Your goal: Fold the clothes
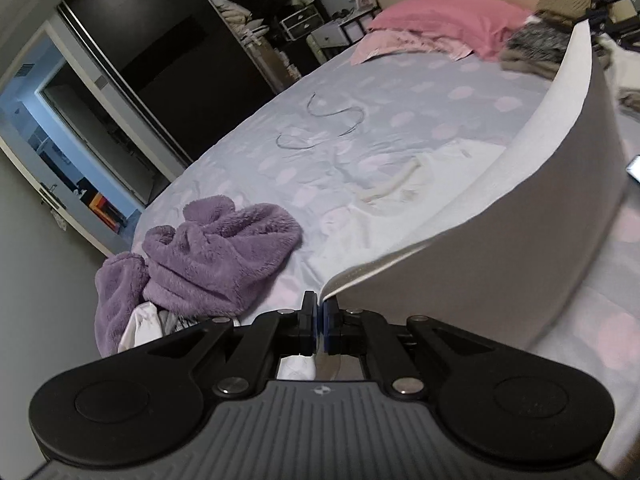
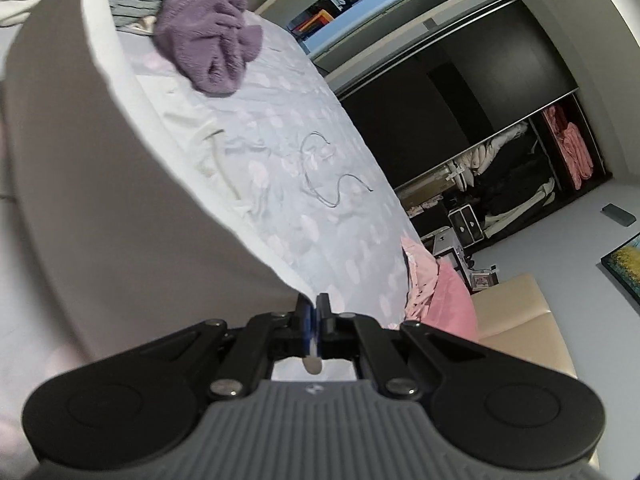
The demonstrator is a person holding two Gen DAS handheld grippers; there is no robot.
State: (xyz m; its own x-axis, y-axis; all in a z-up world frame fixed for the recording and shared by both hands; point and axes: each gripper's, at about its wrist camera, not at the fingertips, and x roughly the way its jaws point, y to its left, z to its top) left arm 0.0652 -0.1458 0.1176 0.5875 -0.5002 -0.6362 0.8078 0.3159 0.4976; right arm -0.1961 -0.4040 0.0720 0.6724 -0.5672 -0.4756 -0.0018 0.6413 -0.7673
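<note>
A white garment [image 1: 500, 216] is stretched taut in the air above the bed, between both grippers. My left gripper [image 1: 321, 304] is shut on one corner of its edge, and the cloth arcs away up to the right. In the right wrist view the same white garment [image 2: 120, 184] rises up to the left, with my right gripper [image 2: 314, 306] shut on its other corner. Part of the garment with a drawstring [image 1: 396, 184] still lies on the sheet. A purple fleece garment [image 1: 216, 256] lies crumpled near the bed's edge, seen also as the purple fleece [image 2: 208, 40] in the right wrist view.
The bed [image 1: 360, 92] has a pale blue sheet with pink spots. On it lie a thin cable [image 1: 320, 124], a pink pillow [image 1: 444, 20] with pink clothes, and a grey pile [image 1: 532, 44]. A dark wardrobe [image 2: 460, 100] stands open beyond the bed.
</note>
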